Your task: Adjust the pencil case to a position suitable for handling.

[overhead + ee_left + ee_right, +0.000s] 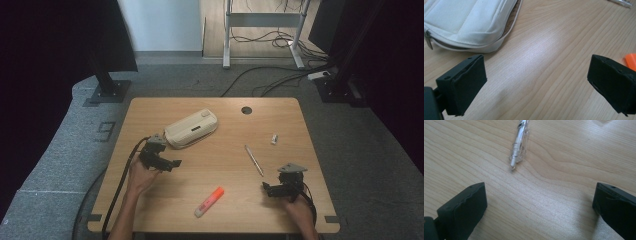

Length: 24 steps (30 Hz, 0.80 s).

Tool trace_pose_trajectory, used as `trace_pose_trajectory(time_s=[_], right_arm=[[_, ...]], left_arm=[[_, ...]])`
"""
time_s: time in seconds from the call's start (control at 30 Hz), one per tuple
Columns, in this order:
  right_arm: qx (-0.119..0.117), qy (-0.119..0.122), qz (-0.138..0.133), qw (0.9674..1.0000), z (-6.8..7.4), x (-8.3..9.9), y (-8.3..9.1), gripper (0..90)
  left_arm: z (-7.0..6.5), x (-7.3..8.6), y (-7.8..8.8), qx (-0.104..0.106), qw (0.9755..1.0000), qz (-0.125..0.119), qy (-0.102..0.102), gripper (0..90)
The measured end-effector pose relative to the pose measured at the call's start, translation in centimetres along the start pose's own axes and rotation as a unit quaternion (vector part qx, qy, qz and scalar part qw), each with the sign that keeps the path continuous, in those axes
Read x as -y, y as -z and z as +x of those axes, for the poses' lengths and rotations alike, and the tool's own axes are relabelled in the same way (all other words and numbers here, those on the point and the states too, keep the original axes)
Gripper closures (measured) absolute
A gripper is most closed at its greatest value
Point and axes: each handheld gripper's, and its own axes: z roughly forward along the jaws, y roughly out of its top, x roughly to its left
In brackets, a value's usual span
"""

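A cream zipped pencil case lies at the middle left of the wooden table; in the left gripper view the case sits just beyond the jaws. My left gripper is open right below the case, nothing between its jaws. A clear pen lies right of centre, and my right gripper rests open just short of its tip, jaws wide apart. An orange highlighter lies near the front edge, its end showing past the left gripper's right jaw.
A small white eraser lies at the right, and a dark cable hole sits near the far edge. Beyond the table are a desk frame with loose cables on the carpet and black stands at both sides.
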Motion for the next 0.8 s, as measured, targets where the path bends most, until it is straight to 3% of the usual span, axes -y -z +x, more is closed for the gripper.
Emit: trace_pose_trajectory(time_s=[0.07, 0.23, 0.37, 0.43, 0.53, 0.67, 0.8], right_arm=[[0.0, 0.0, 0.0, 1.0, 0.0, 0.0, 0.0, 0.0], [0.0, 0.0, 0.0, 1.0, 0.0, 0.0, 0.0, 0.0], [0.0, 0.0, 0.0, 1.0, 0.0, 0.0, 0.0, 0.0], [0.0, 0.0, 0.0, 1.0, 0.0, 0.0, 0.0, 0.0], [0.0, 0.0, 0.0, 1.0, 0.0, 0.0, 0.0, 0.0], [0.0, 0.0, 0.0, 1.0, 0.0, 0.0, 0.0, 0.0], [0.0, 0.0, 0.0, 1.0, 0.0, 0.0, 0.0, 0.0]], left_arm=[[0.5, -0.3, -0.2, 0.012, 0.9999, -0.004, 0.01, 2.4], [0.7, -0.9, -0.8, 0.005, 0.9999, 0.014, 0.004, 0.0], [1.0, -1.5, -1.1, 0.011, 0.9999, 0.006, 0.01, 0.0], [1.1, -2.0, -1.3, 0.001, 0.9999, 0.014, 0.005, 0.3], [1.3, -2.6, -1.4, 0.014, 0.9998, 0.016, 0.005, 1.7], [1.5, -3.3, -1.6, 0.008, 0.9995, 0.027, -0.01, 4.1], [2.0, -3.6, -1.8, 0.01, 0.9992, 0.036, -0.012, 5.1]])
